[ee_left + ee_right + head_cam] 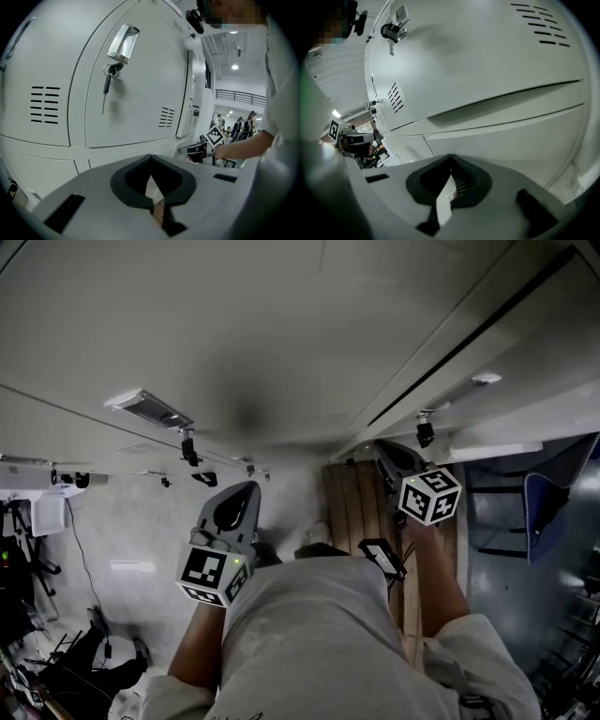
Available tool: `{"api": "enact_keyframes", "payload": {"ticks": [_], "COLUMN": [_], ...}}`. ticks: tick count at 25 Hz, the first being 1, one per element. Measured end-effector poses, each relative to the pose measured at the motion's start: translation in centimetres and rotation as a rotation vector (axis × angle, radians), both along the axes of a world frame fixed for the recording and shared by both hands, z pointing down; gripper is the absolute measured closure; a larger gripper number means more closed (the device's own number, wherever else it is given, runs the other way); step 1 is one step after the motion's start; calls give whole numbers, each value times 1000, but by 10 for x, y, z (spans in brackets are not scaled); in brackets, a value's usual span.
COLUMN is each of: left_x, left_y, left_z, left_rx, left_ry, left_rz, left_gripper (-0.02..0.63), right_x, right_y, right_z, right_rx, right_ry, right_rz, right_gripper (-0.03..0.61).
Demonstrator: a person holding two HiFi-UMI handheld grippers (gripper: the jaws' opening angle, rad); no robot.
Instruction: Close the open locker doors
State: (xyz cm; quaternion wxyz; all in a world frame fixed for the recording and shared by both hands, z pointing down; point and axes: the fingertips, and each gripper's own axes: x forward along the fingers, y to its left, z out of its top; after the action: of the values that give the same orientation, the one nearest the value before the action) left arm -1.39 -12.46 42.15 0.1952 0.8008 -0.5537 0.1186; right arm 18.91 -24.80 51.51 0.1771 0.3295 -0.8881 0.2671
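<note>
White locker doors (281, 334) fill the top of the head view. In the left gripper view, one door (136, 93) lies flush, with a key (108, 71) hanging in its lock under a clear label holder (123, 43). Beyond it a door edge (193, 101) stands slightly proud of the row. The right gripper view shows vented doors (487, 70) and a lock with a key (392, 31). My left gripper (244, 491) (151, 161) and right gripper (386, 450) (451, 160) are both shut and hold nothing, a short way from the lockers without touching them.
A strip of wooden planks (352, 507) runs below the lockers between my arms. Something blue (553, 493) leans over dark floor at the right. Cables and stands (37, 559) clutter the left. Several people (241, 126) stand far down the hall.
</note>
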Motion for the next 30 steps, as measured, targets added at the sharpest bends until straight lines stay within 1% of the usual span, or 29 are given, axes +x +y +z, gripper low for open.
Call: {"api": "enact_keyframes", "payload": {"ticks": [6,13,22,30], "left_x": [-10,-11,-8,6], "left_y": [1,1,-1,-7], "left_z": [1,4,2,-2], "left_rx": [-2,-13,-16,-10], "left_ry": [-6,-10,-11,-5], "left_rz": [-38,-45,-19,59], "left_gripper": [598,598,598,598], "right_x": [-6,-7,-8,-6], "right_y": [-12,-13,-9,14], "right_z": [1,3,2,-16], "right_rx": [0,-8,-6,7], "right_ry": [-1,-6,-7,-13], "right_rz": [-4,-9,-5,14], "right_gripper": [551,551,551,551]}}
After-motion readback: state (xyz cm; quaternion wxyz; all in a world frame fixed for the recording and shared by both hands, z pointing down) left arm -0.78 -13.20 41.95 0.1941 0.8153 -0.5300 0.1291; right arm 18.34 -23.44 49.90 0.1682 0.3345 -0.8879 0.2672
